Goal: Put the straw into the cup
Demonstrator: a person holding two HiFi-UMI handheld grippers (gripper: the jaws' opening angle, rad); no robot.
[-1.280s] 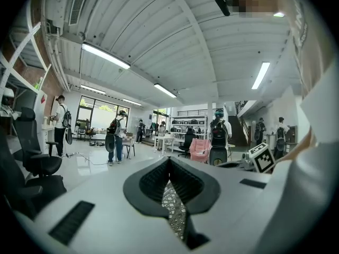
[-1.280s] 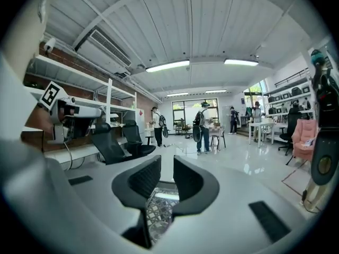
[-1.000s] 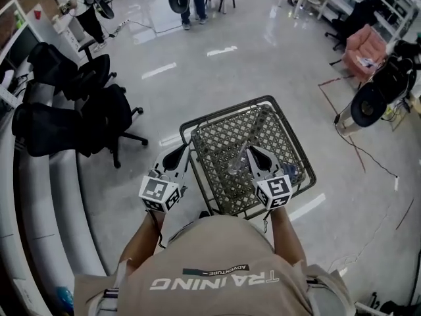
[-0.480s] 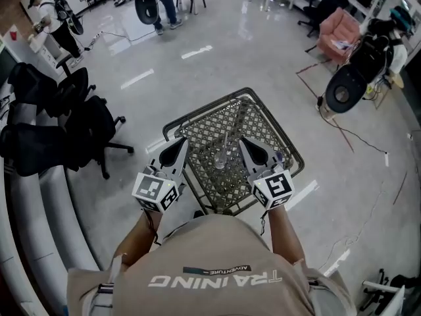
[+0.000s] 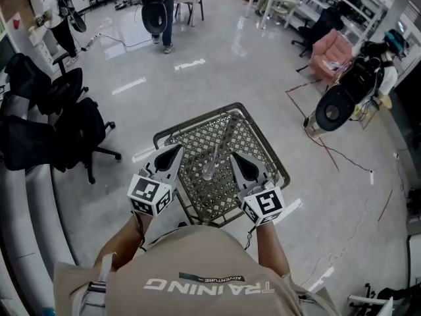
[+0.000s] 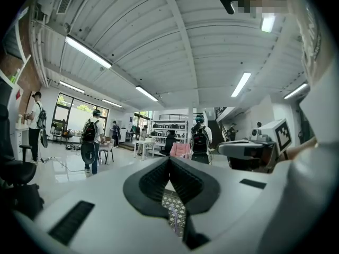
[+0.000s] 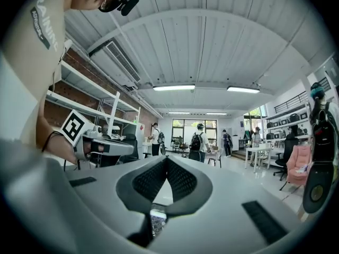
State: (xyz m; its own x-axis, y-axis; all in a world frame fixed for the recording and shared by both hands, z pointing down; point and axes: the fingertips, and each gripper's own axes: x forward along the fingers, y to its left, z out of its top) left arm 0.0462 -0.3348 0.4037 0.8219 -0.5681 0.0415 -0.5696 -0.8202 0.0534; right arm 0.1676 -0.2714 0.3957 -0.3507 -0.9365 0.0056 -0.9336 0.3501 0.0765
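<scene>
A clear cup (image 5: pixel 209 171) stands on the dark mesh table (image 5: pixel 266 151) in the head view, with a thin straw (image 5: pixel 217 149) leaning out of it toward the far side. My left gripper (image 5: pixel 176 151) is shut and empty, just left of the cup by the table's left edge. My right gripper (image 5: pixel 235 158) is also shut and empty, just right of the cup. Neither touches the cup. In the left gripper view the jaws (image 6: pixel 169 162) meet, with mesh showing below them. The right gripper view shows its jaws (image 7: pixel 167 160) closed, with the cup (image 7: pixel 157 219) glimpsed beneath.
Black office chairs (image 5: pixel 59 130) and a grey curved bench (image 5: pixel 33 203) stand at the left. A round black device (image 5: pixel 335 107) and a pink armchair (image 5: pixel 329 48) are at the right, with cables (image 5: pixel 342 158) on the floor. People (image 5: pixel 154 8) stand far back.
Both grippers have lifted and drawn back from the cup toward the table's near edge. The cup and straw stay where they were on the table.
</scene>
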